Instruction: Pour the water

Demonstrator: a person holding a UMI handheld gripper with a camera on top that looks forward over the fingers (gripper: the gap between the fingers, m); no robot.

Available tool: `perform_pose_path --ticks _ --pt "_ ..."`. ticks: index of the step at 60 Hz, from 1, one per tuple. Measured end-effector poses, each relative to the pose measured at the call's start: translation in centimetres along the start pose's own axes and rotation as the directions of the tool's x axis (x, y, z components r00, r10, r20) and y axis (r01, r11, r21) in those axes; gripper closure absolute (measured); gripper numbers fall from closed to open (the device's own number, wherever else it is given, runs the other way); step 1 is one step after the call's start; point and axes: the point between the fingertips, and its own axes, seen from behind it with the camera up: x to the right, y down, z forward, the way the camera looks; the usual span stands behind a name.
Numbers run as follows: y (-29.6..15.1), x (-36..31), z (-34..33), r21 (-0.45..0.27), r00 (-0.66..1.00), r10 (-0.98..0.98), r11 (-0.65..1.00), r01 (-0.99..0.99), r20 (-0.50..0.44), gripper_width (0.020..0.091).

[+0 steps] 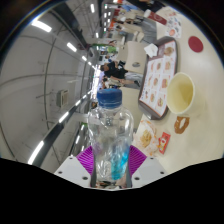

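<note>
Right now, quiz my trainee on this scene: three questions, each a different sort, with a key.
1. True or false: the water bottle is capped.
2. Which vessel lies beyond the bottle? A) yellow cup B) glass jug C) steel pot
3. Fill in: the gripper fingers press on the ____.

Key: 1 true, blue cap on. 2 A. 3 bottle.

Bottle [108, 140]: clear plastic, blue cap, bluish tint in lower part between fingers
Gripper [110, 170] pads [88, 158]: magenta-purple, finger bodies white
Cup [181, 94]: pale cream-yellow, inside same shade
Menu sheet [158, 78]: white ground, rows of small red and brown food pictures
Table [200, 70]: light beige
</note>
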Motion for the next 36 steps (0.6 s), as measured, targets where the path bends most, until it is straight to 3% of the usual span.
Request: perform_pose_path --ticks 8,17,28,36 --pt "-1.7 1.6 0.5 -0.006 0.949 0.313 0.95 -0.313 0.033 0.0707" --pt "-2.2 4.0 1.1 -0.03 0.86 0.509 0.861 -0.508 0.032 0.0706" --pt "-2.2 4.6 0.5 -0.066 0.868 0.497 0.866 -0.496 -0.005 0.0706" --pt "-3.2 3.1 -0.6 -0.089 0.966 0.256 0.962 -0.258 -0.037 0.0705"
